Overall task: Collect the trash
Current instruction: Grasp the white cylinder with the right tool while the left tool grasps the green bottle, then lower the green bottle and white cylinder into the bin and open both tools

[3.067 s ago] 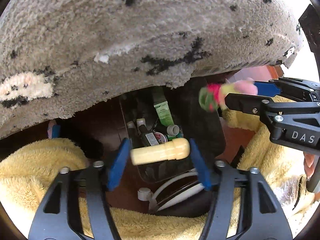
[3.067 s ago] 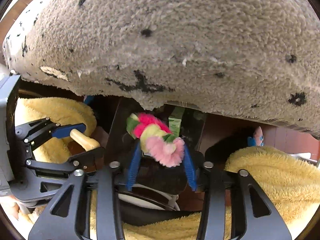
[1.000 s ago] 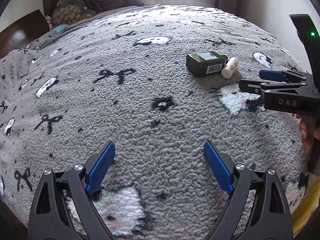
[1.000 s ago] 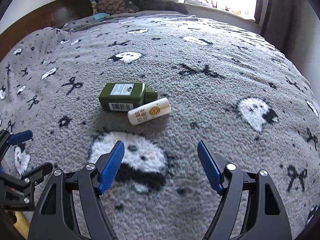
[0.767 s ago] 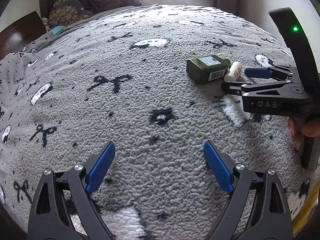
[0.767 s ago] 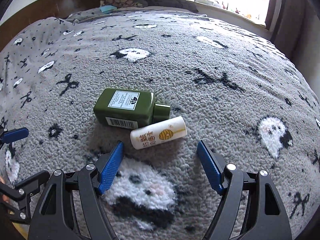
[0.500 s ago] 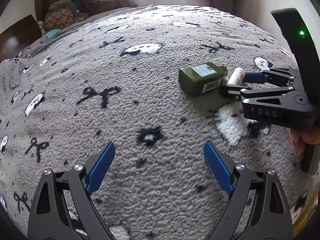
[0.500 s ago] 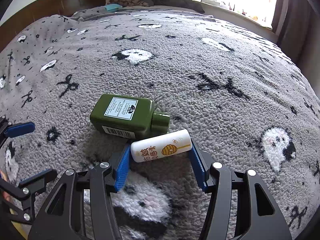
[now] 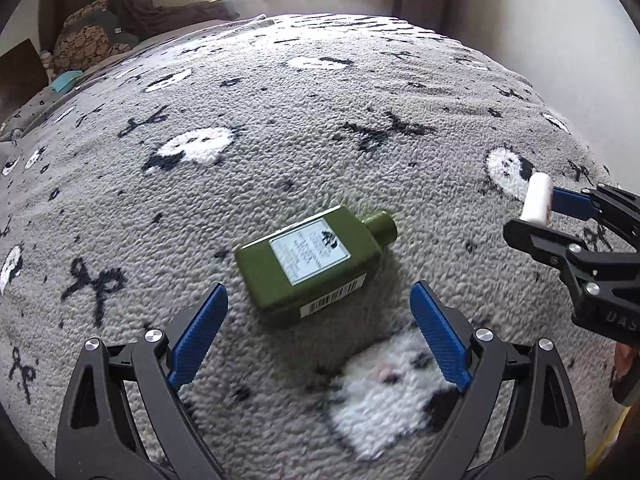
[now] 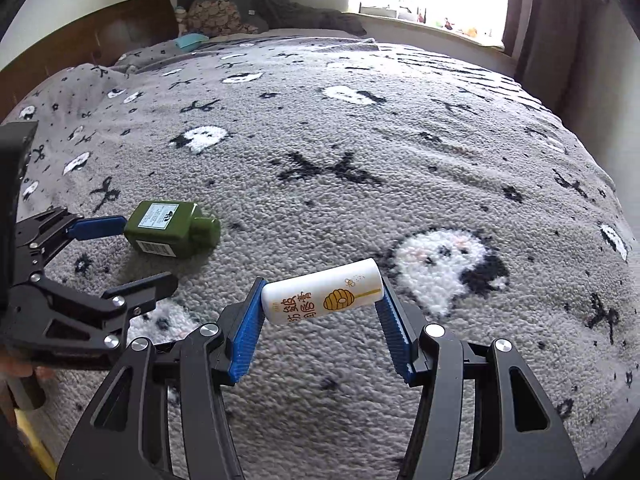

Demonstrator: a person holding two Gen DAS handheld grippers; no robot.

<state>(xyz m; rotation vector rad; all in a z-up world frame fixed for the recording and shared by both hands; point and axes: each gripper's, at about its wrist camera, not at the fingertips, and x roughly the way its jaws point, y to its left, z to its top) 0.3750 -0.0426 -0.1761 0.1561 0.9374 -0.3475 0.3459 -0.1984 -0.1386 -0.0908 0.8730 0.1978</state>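
- Two items concern us: our right gripper [image 10: 320, 312] clamps the white tube [image 10: 322, 292] end to end, lifted off the grey blanket [image 10: 360, 152].
- Our left gripper [image 9: 316, 328] gapes wide; the green bottle [image 9: 310, 266] lies at twelve o'clock, untouched.
- We should straddle its flat sides, then squeeze.
- Tube: bee, honey dipper, Chinese characters. Bottle: barcode, unreadable label.

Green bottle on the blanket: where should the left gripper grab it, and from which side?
Across the flat body of the green bottle, from above, pads on its two long sides. It lies label-up between the open left gripper fingers; the cap is narrow and round, likelier to slip.
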